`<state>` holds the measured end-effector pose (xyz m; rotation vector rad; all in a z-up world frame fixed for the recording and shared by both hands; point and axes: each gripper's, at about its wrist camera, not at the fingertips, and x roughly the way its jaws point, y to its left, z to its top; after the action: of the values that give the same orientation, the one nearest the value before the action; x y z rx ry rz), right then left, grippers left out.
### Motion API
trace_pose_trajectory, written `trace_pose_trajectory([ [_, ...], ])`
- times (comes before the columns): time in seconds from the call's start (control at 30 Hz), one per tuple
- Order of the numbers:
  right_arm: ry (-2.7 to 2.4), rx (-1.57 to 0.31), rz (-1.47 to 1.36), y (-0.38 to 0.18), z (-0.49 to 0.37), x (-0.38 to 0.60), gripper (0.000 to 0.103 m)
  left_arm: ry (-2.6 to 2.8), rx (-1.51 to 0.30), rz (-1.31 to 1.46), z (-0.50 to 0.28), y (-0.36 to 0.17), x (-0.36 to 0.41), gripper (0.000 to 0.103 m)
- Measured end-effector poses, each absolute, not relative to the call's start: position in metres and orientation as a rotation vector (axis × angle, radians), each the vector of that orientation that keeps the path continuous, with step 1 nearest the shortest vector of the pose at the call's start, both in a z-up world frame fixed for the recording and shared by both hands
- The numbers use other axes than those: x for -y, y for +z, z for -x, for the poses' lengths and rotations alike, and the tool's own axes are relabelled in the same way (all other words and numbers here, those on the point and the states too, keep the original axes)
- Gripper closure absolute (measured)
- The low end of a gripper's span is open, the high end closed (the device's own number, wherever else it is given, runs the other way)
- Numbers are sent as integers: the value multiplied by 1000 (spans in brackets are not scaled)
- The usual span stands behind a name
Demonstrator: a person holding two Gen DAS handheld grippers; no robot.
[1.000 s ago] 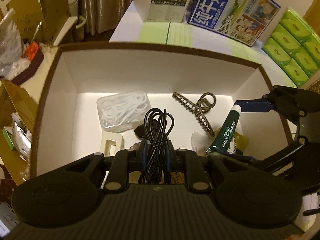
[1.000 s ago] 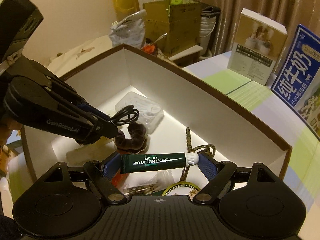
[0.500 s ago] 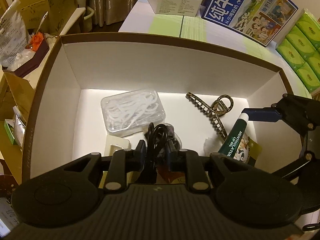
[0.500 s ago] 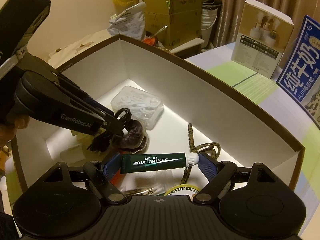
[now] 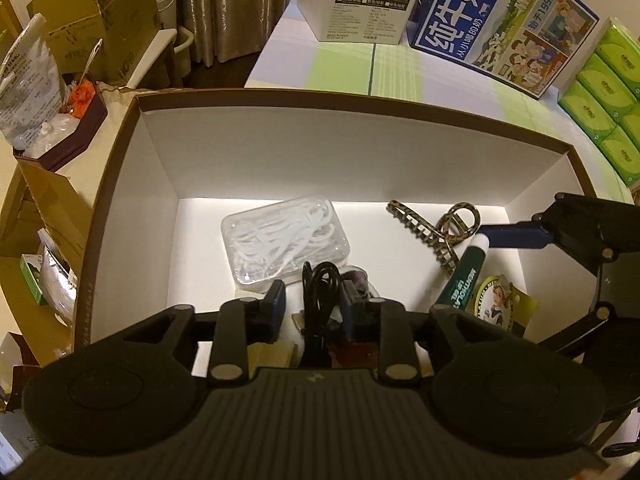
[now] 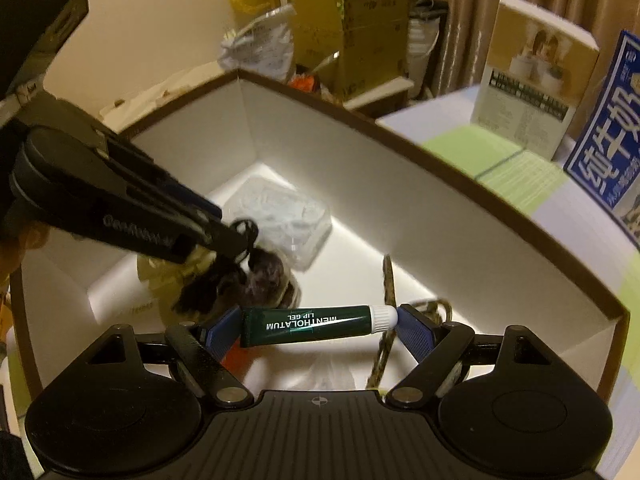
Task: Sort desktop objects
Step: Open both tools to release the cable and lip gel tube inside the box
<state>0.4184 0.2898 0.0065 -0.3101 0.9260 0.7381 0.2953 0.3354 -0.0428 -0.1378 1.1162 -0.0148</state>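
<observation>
A white box with a brown rim holds the sorted things. My left gripper is low inside it with the jaws apart; a coiled black cable lies between them against the right finger. My right gripper is shut on a green lip gel tube, held crosswise end to end above the box floor. The tube and right gripper also show in the left wrist view. In the box lie a clear case of white picks, a patterned hair claw and a dark scrunchie.
A round lip balm card lies under the tube. Behind the box stand a blue milk carton, a white product box and green tissue packs. Cardboard boxes and bags crowd the left side.
My left gripper has lowered into the box and its jaws have opened, so the cable is no longer clamped. My right gripper has kept the tube and moved lower over the box.
</observation>
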Motion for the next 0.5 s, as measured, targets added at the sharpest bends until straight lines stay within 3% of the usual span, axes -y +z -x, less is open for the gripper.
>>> trace_pose_trajectory([
  [0.17,748,-865,315,12,-414,-293,10,-7,-1110,132,-295,-41,-337,72],
  [0.5,677,-922,228,27,-398,-272,2,-10,-1077,134,-282,-30,-336,54],
])
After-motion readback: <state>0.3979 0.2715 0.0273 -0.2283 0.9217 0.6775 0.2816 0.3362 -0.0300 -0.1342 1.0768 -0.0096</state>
